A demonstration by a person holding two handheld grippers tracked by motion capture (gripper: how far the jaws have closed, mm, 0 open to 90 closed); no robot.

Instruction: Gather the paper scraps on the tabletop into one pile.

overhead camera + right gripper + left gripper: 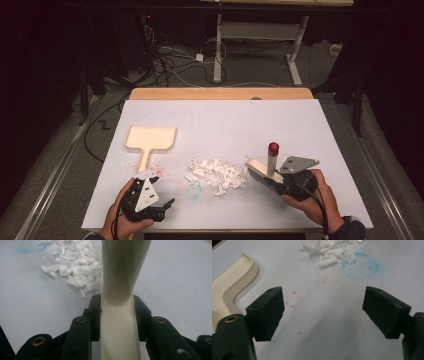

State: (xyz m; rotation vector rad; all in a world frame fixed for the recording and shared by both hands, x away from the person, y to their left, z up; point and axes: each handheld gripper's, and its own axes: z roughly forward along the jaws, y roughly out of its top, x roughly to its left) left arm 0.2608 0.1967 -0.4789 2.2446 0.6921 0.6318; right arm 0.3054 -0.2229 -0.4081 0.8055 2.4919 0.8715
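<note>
On the white sheet (pixel 220 125) that covers the wooden table (pixel 220 93), a heap of torn white paper scraps (pixel 216 175) lies near the front edge, with a faint blue ring (pixel 361 266) and scattered pink specks (pixel 156 172) beside it. To the right of the heap, the right gripper (pixel 282 182) is clamped on the cream handle of a small brush (pixel 262 172), whose red-capped handle end stands upright; the brush head sits just beside the scraps, though contact cannot be told. A cream dustpan (pixel 150 140) lies flat to the left, handle toward the person, well apart from the heap. The left gripper (pixel 167 206) rests near the front left with its jaws spread wide and nothing between them. Beyond the table, grey carpet carries tangled cables (pixel 170 60) and the white legs of another desk (pixel 260 35), and the surroundings are dark.
</note>
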